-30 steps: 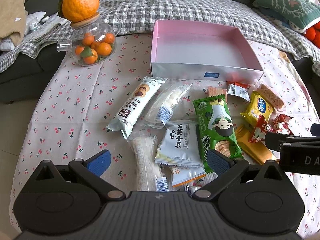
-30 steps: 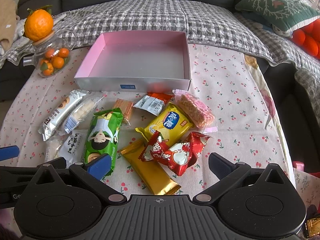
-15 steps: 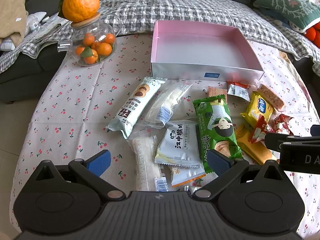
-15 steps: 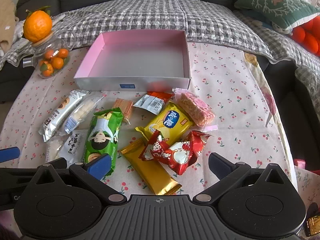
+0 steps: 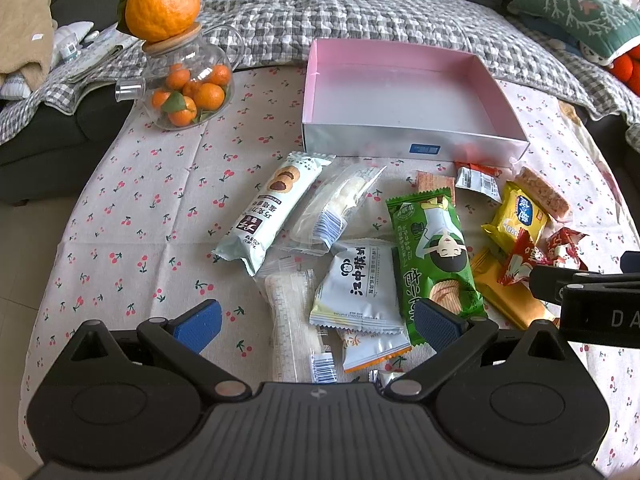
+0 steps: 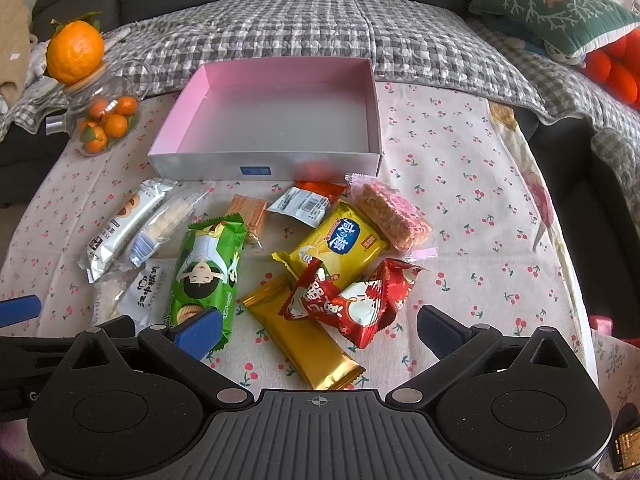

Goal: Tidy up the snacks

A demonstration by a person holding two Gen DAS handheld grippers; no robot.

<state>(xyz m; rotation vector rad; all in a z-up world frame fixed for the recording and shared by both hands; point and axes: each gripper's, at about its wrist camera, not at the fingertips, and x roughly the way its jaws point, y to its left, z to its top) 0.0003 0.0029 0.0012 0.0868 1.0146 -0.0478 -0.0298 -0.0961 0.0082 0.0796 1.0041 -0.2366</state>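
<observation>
Both grippers, left gripper and right gripper, hover spread wide (grasping nothing) above snack packets before pink box.

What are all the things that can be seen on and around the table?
box: 1, pink inside, silver outside, nothing in it, far middle of table
snack packets: about 13, green, yellow, gold, red, white, clear, loose in front of box
glass teapot: 1, clear, small oranges inside, far left
big orange: 1, on teapot lid
tablecloth: 1, cherry print
checked blanket: 1, grey, on sofa behind
cushion: 1, green, far right
left gripper: 1, black, blue pads, open
right gripper: 1, same, open
</observation>
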